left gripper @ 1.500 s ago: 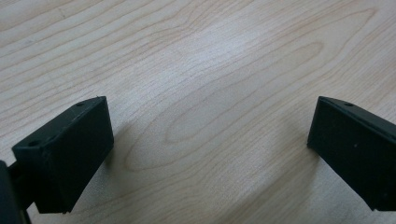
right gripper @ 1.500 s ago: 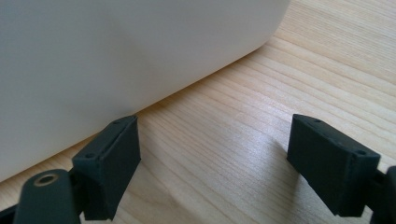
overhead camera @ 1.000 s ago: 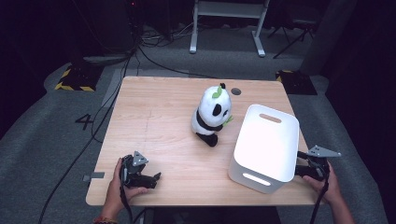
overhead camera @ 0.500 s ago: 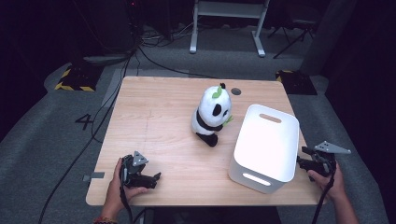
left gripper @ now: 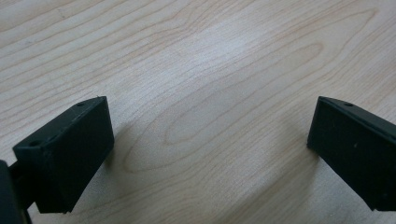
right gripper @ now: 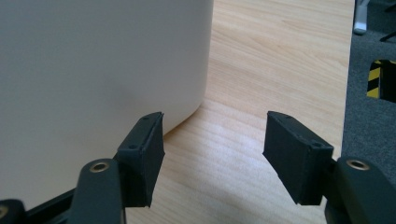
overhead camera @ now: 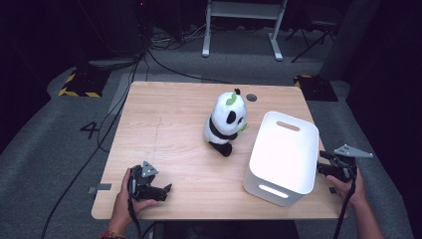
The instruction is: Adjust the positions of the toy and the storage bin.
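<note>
High view: left gripper [overhead camera: 164, 189] rests low on the wooden table [overhead camera: 169, 134], jaws spread wide, nothing between them but bare wood. Panda plush [overhead camera: 226, 122] stands upright well ahead and to its right, clear of both hands. White bin [overhead camera: 283, 157], turned bottom-up, long axis running away from the person, sits just left of the right gripper [overhead camera: 323, 163]. Right gripper released, empty; its left jaw near the bin wall, contact unclear. Right hand is nearer the bin.

A black-and-white plush panda [overhead camera: 226, 122] with green leaf trim sits upright near the middle of the surface [overhead camera: 169, 134]. A white bin [overhead camera: 283, 157], upside down, stands by the right edge.
</note>
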Demonstrator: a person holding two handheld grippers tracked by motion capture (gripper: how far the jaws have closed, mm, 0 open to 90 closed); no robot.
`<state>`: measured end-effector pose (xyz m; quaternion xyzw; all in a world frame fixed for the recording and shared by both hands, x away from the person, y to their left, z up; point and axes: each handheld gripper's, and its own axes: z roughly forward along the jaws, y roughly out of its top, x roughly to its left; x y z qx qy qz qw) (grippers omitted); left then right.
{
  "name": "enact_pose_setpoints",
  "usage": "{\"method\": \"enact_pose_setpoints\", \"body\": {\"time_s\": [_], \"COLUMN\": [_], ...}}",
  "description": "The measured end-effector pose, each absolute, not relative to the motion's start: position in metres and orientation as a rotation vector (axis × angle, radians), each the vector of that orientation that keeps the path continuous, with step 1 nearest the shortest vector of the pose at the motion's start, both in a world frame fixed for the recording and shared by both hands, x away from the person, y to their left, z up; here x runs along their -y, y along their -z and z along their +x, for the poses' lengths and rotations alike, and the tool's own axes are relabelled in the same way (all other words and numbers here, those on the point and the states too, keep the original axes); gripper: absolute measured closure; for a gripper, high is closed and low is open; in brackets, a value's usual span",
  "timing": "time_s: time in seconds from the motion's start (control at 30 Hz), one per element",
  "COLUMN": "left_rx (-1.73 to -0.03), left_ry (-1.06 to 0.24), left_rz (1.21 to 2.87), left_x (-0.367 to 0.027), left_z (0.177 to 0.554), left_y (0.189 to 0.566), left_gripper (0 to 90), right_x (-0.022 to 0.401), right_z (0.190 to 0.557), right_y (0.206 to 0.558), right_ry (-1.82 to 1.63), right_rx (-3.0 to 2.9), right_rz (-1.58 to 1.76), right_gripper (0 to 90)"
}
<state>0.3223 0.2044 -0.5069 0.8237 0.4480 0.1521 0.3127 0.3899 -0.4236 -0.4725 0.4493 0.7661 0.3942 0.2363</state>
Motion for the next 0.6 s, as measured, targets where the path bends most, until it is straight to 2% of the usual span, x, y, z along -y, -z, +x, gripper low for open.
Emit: {"method": "enact_pose_setpoints", "body": {"time_s": [0.17, 0.6], "left_rx": [-1.183, -1.183], "left_ry": [-0.402, -0.402], "left_rz": [2.173, 2.173], "left_x": [-0.204, -0.204], "left_z": [0.322, 0.322], "left_y": [0.507, 0.507], "left_gripper": [0.5, 0.5], "right_x": [0.42, 0.412], "right_z": [0.394, 0.404], "right_y": [0.469, 0.465], "right_ry": [-1.114, -1.153], "right_rx": [-2.112, -2.119], "right_rz": [1.221, 1.205], "right_gripper": [35.3, 35.9]}}
